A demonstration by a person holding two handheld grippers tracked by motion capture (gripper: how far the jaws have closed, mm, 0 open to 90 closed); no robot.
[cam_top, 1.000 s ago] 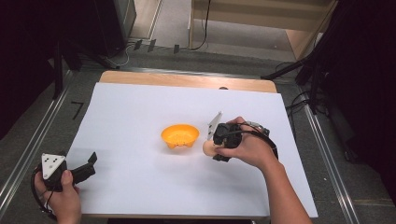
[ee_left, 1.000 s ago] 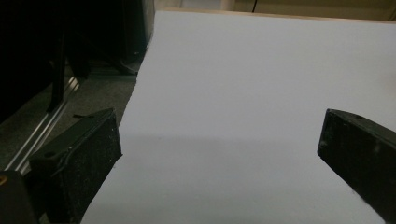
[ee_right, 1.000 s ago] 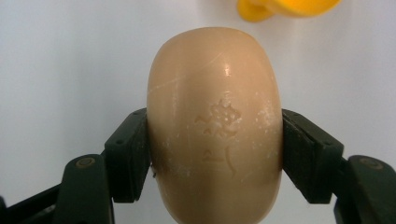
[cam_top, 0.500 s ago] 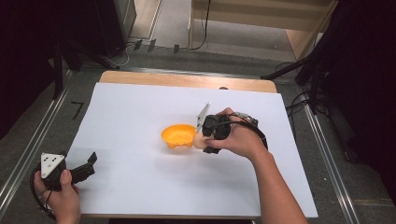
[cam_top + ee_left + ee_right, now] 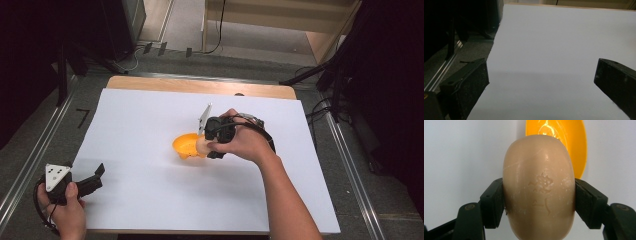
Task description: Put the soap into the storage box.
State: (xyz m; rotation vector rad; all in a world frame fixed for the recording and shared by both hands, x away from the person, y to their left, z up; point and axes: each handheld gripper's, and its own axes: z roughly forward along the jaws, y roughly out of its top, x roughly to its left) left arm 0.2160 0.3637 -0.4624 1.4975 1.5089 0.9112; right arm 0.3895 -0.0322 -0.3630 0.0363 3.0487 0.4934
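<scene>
The right gripper (image 5: 539, 202) has its jaws closed on the long flanks of a soap bar (image 5: 539, 187), one black pad flat against each side, at mid-height of the bar. In the high view the right gripper (image 5: 207, 145) sits at centre frame, with the soap bar (image 5: 201, 145) held at the near rim of the orange bowl (image 5: 184, 146). In the right gripper view the orange bowl (image 5: 571, 142) lies beyond the bar, at upper right of the frame.

Handling, as judged: the bar looks rigid and moderately light, with a smooth, waxy skin likely to slip. Grip across the flat flanks, as here; the rounded ends offer poor purchase. Excess squeeze may dent the surface.

Appearance: beige, oval, rounded edges, with an embossed mark on the upper face and faint scuffs.

The left gripper (image 5: 92, 180), at lower left of the high view, rests at the edge of the white sheet (image 5: 150, 200) with jaws wide apart and nothing between them.
</scene>
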